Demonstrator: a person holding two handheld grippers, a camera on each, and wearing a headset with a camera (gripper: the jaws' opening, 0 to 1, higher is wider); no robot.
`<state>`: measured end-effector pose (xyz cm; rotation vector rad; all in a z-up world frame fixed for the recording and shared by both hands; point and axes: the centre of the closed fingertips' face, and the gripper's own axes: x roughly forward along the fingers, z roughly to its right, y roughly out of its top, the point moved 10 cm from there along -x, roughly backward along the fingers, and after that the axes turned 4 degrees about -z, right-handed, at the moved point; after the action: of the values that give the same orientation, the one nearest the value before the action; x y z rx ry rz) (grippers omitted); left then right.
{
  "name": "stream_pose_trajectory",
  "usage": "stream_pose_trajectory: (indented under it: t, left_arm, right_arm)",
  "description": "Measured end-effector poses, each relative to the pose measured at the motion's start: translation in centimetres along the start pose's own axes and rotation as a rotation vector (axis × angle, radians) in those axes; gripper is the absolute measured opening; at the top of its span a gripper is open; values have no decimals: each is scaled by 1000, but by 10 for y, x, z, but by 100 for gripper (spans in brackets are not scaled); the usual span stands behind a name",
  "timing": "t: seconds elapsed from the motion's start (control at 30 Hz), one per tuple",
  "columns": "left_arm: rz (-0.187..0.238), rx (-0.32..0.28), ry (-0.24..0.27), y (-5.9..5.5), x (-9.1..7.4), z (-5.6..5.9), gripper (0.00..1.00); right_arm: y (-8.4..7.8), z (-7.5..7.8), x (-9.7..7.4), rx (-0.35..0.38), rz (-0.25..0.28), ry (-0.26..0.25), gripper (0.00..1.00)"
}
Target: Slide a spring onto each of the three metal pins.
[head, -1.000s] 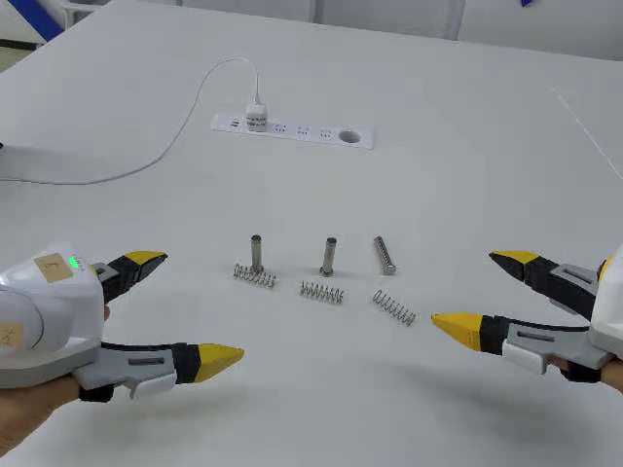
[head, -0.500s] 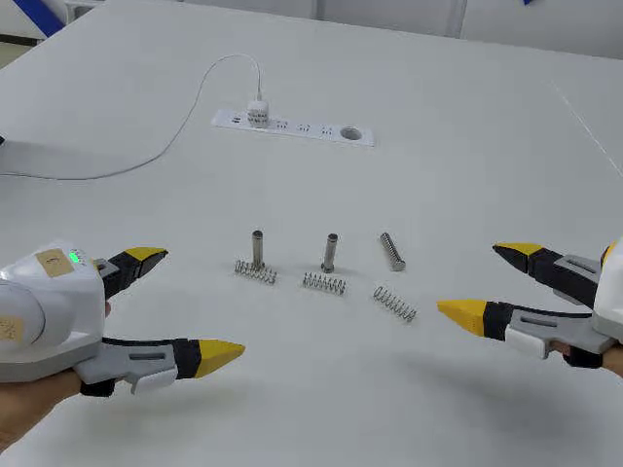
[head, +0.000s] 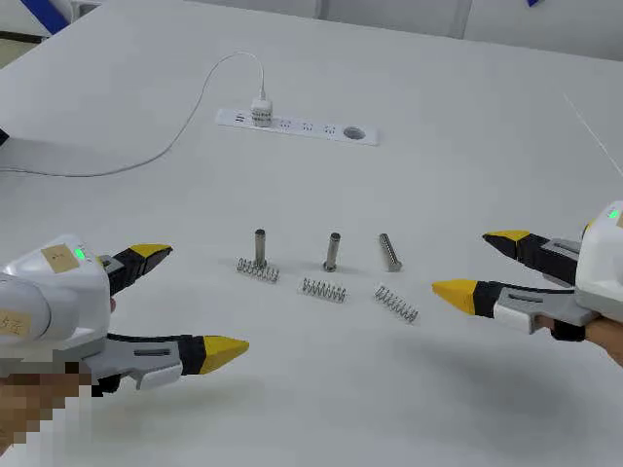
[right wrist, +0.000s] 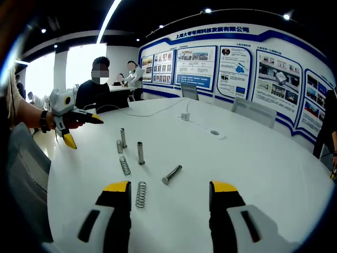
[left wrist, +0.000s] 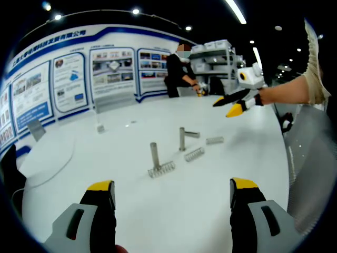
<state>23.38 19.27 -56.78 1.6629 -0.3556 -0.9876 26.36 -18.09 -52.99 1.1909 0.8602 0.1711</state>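
Two metal pins stand upright on the white table: the left pin (head: 260,247) (left wrist: 154,155) (right wrist: 122,138) and the middle pin (head: 334,251) (left wrist: 182,138) (right wrist: 140,153). The third pin (head: 389,252) (left wrist: 192,134) (right wrist: 171,174) lies flat. One loose spring lies in front of each: left spring (head: 257,269) (left wrist: 161,169), middle spring (head: 322,289) (left wrist: 194,154) (right wrist: 125,165), right spring (head: 395,303) (right wrist: 141,194). My left gripper (head: 190,300) (left wrist: 171,190) is open and empty, left of the row. My right gripper (head: 477,263) (right wrist: 169,187) is open and empty, just right of the right spring.
A white power strip (head: 295,127) with a plugged charger (head: 261,114) and a cable (head: 185,122) lies farther back on the table (head: 321,389). People stand beyond the table in both gripper views. A flat grey item reaches in at the far left (head: 19,156).
My right gripper has drifted a little up and away from me, staying open. The left gripper, pins and springs have kept their places; the head view shifted slightly.
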Motion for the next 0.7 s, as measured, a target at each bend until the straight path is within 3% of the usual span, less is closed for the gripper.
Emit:
stream_pose_trajectory:
  t: [0.37,0.7]
  left_arm:
    - [0,-1,-2,0,1,1,91]
    - [3,-3,2,0,0,0,91]
  right_arm:
    - [15,4,24,-30,-49,-8,57]
    - [26,8,50,-1,-85,-25,53]
